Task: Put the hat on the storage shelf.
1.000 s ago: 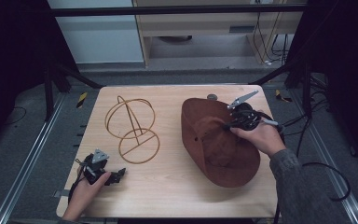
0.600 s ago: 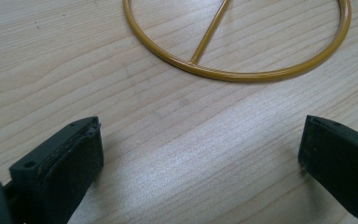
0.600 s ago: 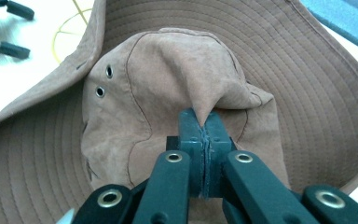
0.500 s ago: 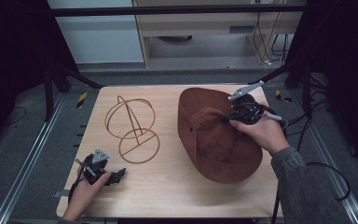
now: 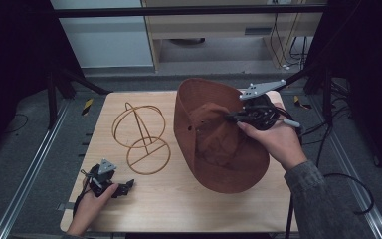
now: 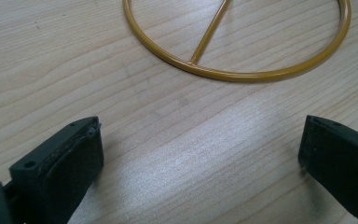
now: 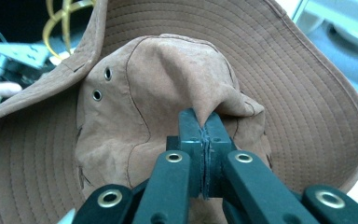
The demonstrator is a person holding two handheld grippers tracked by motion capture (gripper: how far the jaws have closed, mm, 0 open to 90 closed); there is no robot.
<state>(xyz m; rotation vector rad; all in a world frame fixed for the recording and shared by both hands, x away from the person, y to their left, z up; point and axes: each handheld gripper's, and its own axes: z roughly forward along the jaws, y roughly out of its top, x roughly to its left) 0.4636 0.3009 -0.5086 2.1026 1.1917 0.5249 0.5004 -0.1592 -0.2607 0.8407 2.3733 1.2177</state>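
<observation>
Two fingers of the right gripper (image 7: 204, 135) pinch the brown hat's (image 5: 214, 137) crown; left gripper (image 6: 200, 149) gapes empty.

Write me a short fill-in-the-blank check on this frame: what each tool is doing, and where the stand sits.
1. The right tool is shut on a fold of the brown hat's ____.
2. The left tool rests on the wooden table with its jaws ____.
3. In the high view, the gold wire stand sits to the ____ of the hat.
4. The stand's base is a ____ crossed by one bar.

Missing words: crown; open; left; ring
</observation>
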